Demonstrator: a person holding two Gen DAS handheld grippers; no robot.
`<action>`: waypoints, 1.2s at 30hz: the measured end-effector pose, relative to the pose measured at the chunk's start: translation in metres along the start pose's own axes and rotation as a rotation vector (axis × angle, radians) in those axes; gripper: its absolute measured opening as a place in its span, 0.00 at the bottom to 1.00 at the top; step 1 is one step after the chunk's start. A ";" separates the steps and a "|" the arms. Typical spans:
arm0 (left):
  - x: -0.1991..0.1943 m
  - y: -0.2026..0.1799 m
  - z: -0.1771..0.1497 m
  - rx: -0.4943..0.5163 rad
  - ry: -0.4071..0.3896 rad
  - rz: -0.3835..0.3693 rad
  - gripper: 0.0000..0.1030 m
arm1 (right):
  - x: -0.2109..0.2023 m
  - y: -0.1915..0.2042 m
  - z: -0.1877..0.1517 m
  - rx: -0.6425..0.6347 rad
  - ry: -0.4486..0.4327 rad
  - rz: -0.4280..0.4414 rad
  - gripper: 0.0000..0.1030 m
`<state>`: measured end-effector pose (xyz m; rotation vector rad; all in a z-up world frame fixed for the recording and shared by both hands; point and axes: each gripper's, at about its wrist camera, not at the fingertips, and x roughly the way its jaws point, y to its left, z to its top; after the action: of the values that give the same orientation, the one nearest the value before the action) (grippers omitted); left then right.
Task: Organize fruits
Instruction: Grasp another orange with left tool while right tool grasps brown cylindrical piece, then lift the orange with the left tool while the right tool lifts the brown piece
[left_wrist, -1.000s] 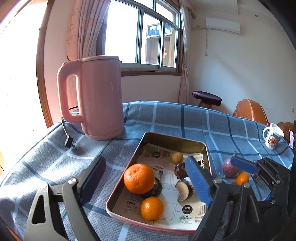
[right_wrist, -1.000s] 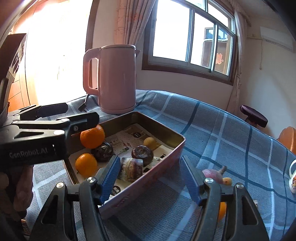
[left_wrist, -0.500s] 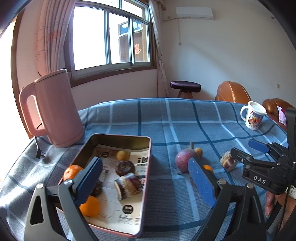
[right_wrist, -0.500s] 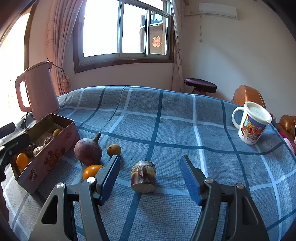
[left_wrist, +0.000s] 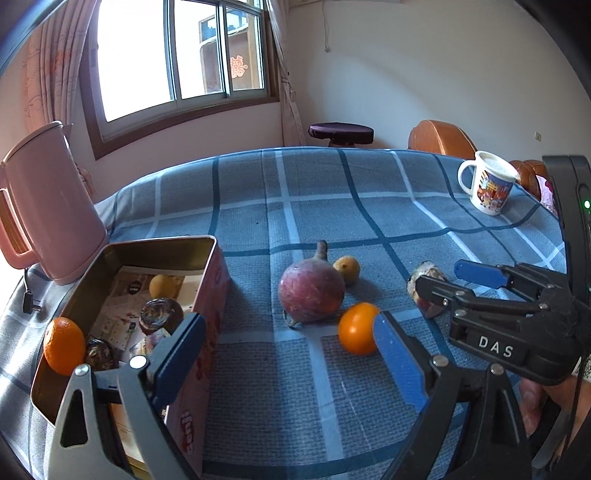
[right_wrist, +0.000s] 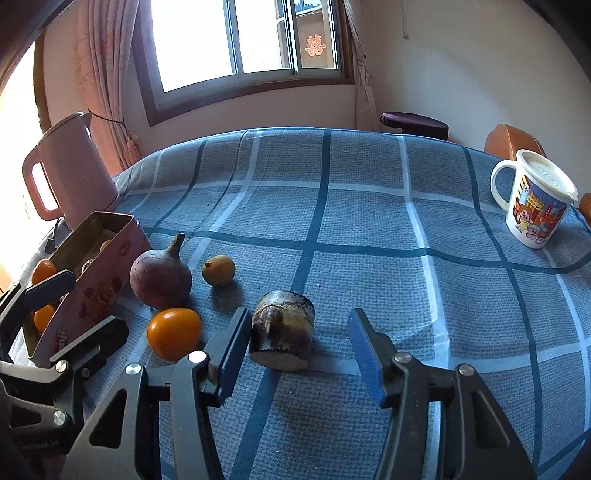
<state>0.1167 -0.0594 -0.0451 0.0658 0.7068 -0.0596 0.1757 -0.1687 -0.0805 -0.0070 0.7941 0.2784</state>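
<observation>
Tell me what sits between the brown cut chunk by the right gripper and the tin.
The orange and the purple round fruit lie on the cloth between the brown chunk and the tin. The right gripper is closing, the chunk between its fingers, nothing before it.

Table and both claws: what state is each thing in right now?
Tin box: open, holding fruit.
Kettle: upright, lid shut, unplugged.
Mug: upright, lidded.
Purple root: loose on the cloth.
Orange: loose on the cloth.
Brown stub: between the right claw's fingers, not gripped.
Right claw: closing.
Left claw: open, empty.
</observation>
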 end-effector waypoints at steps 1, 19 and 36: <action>0.002 -0.002 0.000 0.003 0.008 -0.008 0.90 | 0.003 0.001 0.000 -0.005 0.013 0.010 0.52; 0.031 -0.024 0.000 0.010 0.119 -0.139 0.55 | -0.003 -0.008 -0.005 0.033 0.012 0.029 0.38; 0.030 -0.031 -0.001 0.043 0.102 -0.145 0.36 | -0.013 -0.007 -0.005 0.032 -0.040 0.051 0.38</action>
<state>0.1365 -0.0911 -0.0671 0.0585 0.8122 -0.2117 0.1654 -0.1796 -0.0756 0.0487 0.7593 0.3131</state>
